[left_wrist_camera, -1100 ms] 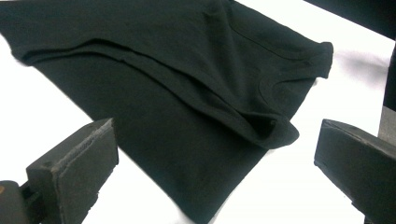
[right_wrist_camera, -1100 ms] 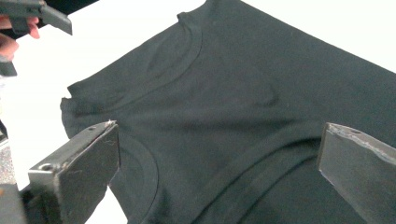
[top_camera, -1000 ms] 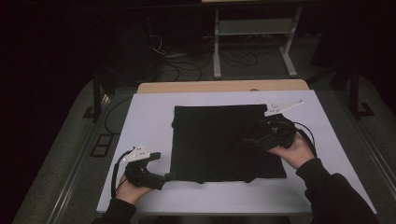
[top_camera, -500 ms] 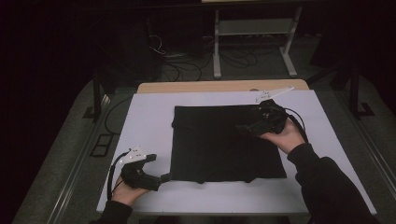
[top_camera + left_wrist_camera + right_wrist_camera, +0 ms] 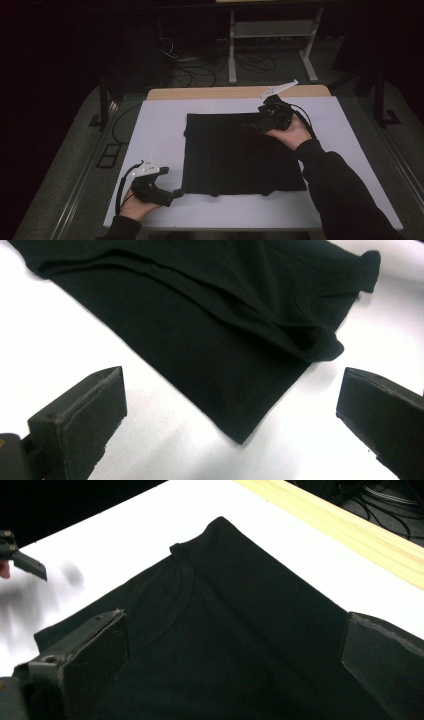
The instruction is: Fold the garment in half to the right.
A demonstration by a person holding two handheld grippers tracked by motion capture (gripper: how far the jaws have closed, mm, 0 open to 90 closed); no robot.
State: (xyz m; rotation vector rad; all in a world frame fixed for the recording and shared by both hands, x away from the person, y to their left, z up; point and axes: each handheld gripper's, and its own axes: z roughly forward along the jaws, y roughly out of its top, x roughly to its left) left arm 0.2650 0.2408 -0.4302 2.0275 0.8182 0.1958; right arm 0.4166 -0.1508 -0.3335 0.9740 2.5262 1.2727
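Black folded shirt (image 5: 240, 155) may bunch if either spread-jaw gripper, left (image 5: 172, 194) or right (image 5: 255, 125), pinches only its top layer.

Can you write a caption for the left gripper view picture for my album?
Open left gripper aims its two black jaws at the near corner of a folded black T-shirt on a white table.

Dim room — a white table (image 5: 150, 125) with wooden far edge, metal stand (image 5: 272, 35) and cables (image 5: 200, 70) behind.

You see a black garment (image 5: 240, 152) lying flat in the middle of the white table, folded to a near rectangle. Its near left corner shows layered edges and a small fold.
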